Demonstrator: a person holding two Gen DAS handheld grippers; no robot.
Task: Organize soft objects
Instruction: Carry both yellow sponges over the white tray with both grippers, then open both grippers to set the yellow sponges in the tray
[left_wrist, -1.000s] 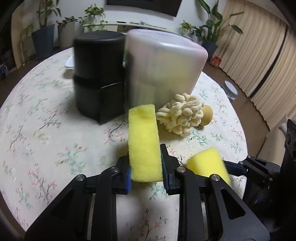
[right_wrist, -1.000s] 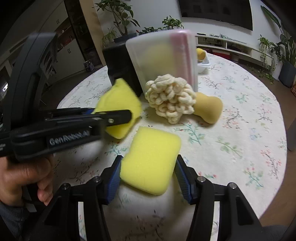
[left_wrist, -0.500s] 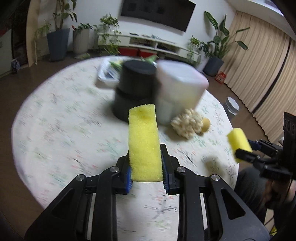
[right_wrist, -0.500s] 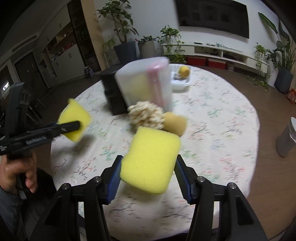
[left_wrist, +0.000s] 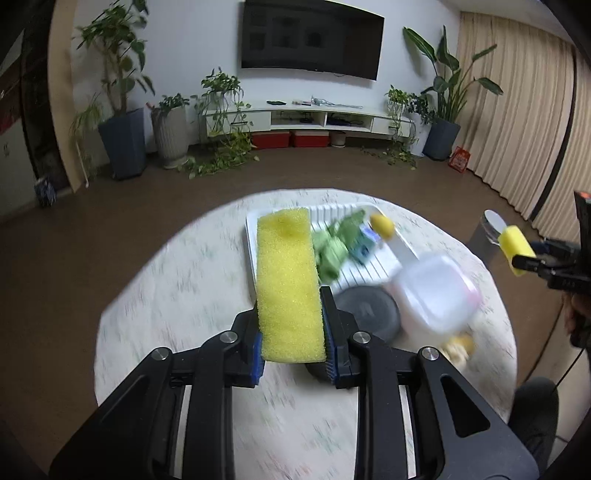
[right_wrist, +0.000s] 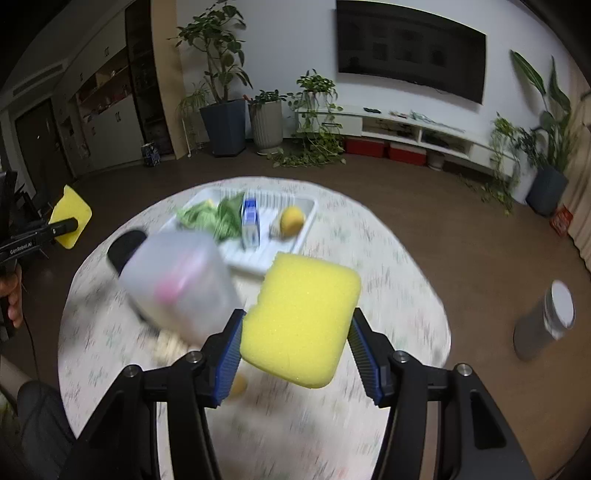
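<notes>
My left gripper (left_wrist: 291, 332) is shut on a yellow sponge (left_wrist: 288, 288) held edge-on, high above the round table (left_wrist: 177, 288). My right gripper (right_wrist: 295, 347) is shut on a second yellow sponge (right_wrist: 301, 319), held flat side up. Each gripper shows in the other's view with its sponge: right gripper (left_wrist: 517, 254), left gripper (right_wrist: 68, 223). Below stand a translucent lidded container (left_wrist: 436, 295), also seen as the container (right_wrist: 177, 284), and a black round container (left_wrist: 369, 310). A cream knobbly soft thing (right_wrist: 168, 345) peeks from under the container, blurred.
A white ribbed tray (left_wrist: 376, 266) at the table's far side holds green cloths (left_wrist: 336, 247), a blue-and-white box (right_wrist: 250, 221) and a yellow ball (right_wrist: 291, 220). A silver bin (right_wrist: 546, 325) stands on the floor to the right. A person's hand (right_wrist: 11, 299) grips the left tool.
Both grippers have risen and pulled back from the table, each keeping its sponge. The containers and knobbly thing now lie far below, and the white tray has come into view.
</notes>
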